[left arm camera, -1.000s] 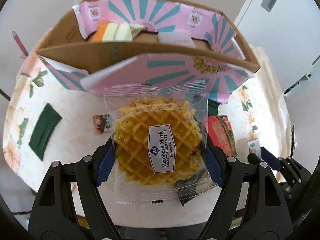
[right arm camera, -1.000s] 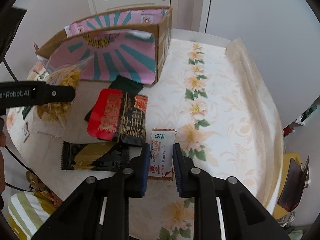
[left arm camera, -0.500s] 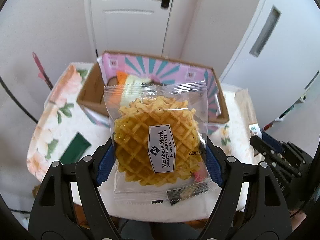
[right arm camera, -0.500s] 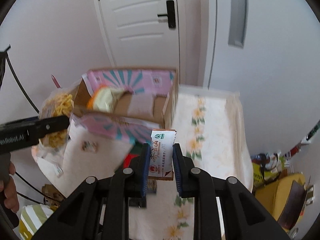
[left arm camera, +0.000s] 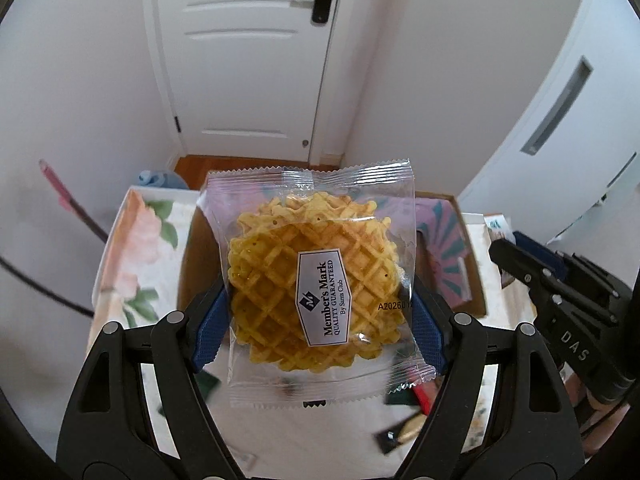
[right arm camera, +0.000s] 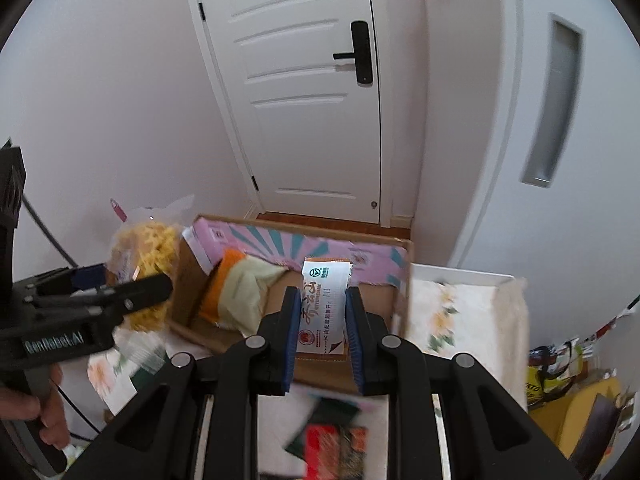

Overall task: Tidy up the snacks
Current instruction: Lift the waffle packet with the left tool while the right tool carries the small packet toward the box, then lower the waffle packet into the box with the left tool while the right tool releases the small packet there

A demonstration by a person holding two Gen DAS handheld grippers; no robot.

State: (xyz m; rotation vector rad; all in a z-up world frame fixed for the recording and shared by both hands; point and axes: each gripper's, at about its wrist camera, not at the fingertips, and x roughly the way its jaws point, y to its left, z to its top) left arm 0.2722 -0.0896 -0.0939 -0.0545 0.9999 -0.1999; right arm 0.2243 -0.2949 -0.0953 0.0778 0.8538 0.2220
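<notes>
A clear packet with a round yellow waffle (left arm camera: 316,280) sits between the blue pads of my left gripper (left arm camera: 318,320), which is shut on it above the near side of the cardboard box (left arm camera: 188,264). My right gripper (right arm camera: 323,298) is shut on a small white and brown snack packet (right arm camera: 325,278), held over the open box (right arm camera: 304,229). An orange and pale green packet (right arm camera: 240,288) lies inside the box. In the right wrist view the left gripper (right arm camera: 132,276) with the waffle packet (right arm camera: 148,248) hangs at the box's left side. The right gripper (left arm camera: 506,240) shows at the right edge of the left wrist view.
The box, lined with pink and teal flaps (right arm camera: 280,240), stands on a table under a floral cloth (right arm camera: 460,320). A red and black packet (right arm camera: 336,452) and dark packets lie on the cloth near me. A white door (right arm camera: 312,100) and walls stand behind. A hand (right arm camera: 48,412) grips the left tool.
Both grippers have risen with their packets and moved forward over the box. The table and the box now sit lower and smaller in both views.
</notes>
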